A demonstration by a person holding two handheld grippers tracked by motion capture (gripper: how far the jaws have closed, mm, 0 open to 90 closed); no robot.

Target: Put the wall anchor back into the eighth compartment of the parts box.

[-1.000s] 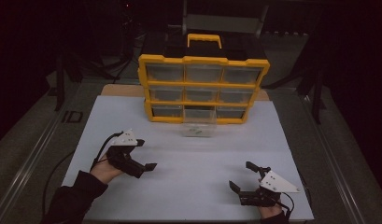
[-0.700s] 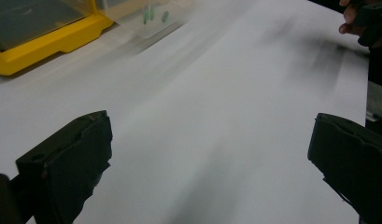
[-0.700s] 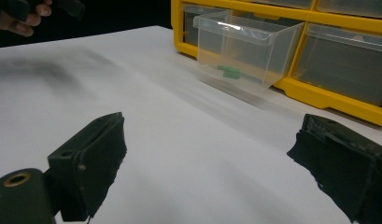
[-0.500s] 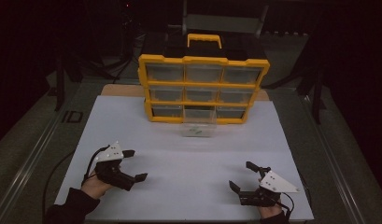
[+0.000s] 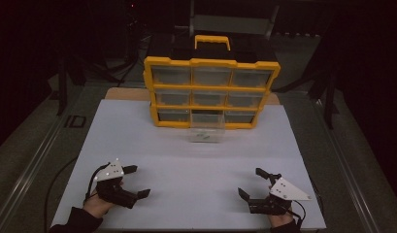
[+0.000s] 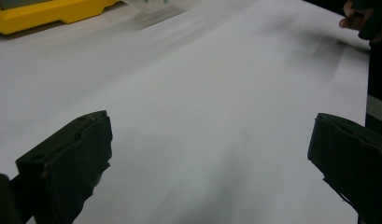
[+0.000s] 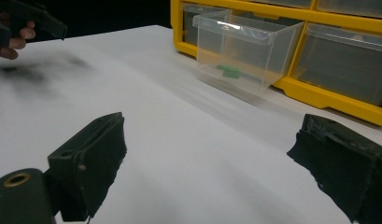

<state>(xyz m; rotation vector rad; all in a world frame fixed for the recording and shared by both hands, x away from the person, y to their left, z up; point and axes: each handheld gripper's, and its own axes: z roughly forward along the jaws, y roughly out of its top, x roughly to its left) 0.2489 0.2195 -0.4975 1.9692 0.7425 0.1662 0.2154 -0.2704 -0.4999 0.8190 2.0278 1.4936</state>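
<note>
Two grippers sit low near me on the white table (image 5: 186, 160), my left gripper (image 5: 137, 181) and my right gripper (image 5: 252, 183), both with jaws wide apart and holding nothing. Farther off, one clear drawer (image 5: 206, 134) with small green bits (image 7: 229, 71) inside sticks out of the yellow box (image 5: 210, 92). I think nothing has started yet, so next I reach forward to that drawer.

**Camera placement**

The high view looks forward and down over the white desk (image 5: 196, 160) toward the yellow drawer organizer (image 5: 211, 92) at the far side. Each gripper view sits low, close above the desk, between its own jaws. The right gripper view and the high view share the pulled-out clear drawer (image 7: 244, 51).
</note>
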